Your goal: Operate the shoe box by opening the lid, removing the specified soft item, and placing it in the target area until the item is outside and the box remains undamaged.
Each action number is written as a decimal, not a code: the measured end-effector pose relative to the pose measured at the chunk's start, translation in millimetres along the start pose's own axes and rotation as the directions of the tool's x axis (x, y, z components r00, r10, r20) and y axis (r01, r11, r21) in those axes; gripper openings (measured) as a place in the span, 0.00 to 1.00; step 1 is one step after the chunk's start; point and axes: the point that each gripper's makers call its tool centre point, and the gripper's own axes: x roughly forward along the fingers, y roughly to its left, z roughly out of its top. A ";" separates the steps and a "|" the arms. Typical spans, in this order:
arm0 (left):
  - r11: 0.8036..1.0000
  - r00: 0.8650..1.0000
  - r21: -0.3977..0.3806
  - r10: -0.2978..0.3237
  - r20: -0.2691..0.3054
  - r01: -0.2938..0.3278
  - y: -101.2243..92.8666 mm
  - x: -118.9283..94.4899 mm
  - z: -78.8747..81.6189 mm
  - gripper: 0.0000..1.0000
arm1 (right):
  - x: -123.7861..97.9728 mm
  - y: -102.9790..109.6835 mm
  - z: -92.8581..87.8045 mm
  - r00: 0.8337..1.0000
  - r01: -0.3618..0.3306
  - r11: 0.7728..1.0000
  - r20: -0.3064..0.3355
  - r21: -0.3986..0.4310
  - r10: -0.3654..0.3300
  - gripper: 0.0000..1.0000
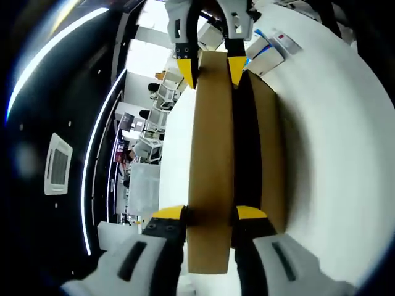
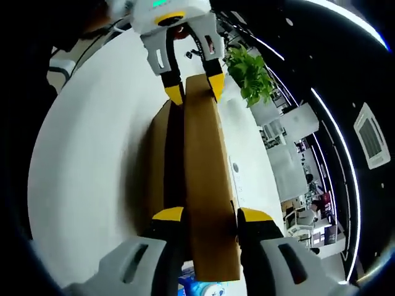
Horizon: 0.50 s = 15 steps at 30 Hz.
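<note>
Cardboard lid (image 1: 213,160) stood half raised over the shoe box (image 1: 268,142) on the white desk (image 1: 333,154). You pinched it at both ends, left gripper (image 1: 210,214) and right gripper (image 2: 210,215) closed on it, probably so it lifted evenly without tearing.

Bright overhead strip lights (image 1: 92,160), bench (image 1: 345,154) nearly blown out w/ glare, heavy fisheye warp, edges blurry.

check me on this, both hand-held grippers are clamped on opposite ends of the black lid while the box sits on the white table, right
Not quite: the lid is brown cardboard, not black, as the left gripper view shows. The left hand-held gripper and the right hand-held gripper do grip its opposite ends, with the box on the white table.
</note>
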 end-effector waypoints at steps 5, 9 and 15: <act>1.000 1.000 0.014 -0.002 -0.003 0.002 -3.7 2.6 -3.0 0.30 | 4.7 1.6 1.6 0.997 0.067 0.993 -0.041 -0.098 -0.072 0.30; 1.000 1.000 0.003 0.002 0.010 -0.002 -3.6 2.6 -1.3 0.30 | 5.4 -1.2 -0.2 0.988 0.134 0.977 -0.057 -0.164 -0.145 0.30; 0.998 0.999 0.034 0.045 -0.003 -0.045 -4.8 6.6 -4.3 0.30 | 6.1 -0.5 1.2 0.978 0.193 0.964 -0.037 -0.184 -0.203 0.29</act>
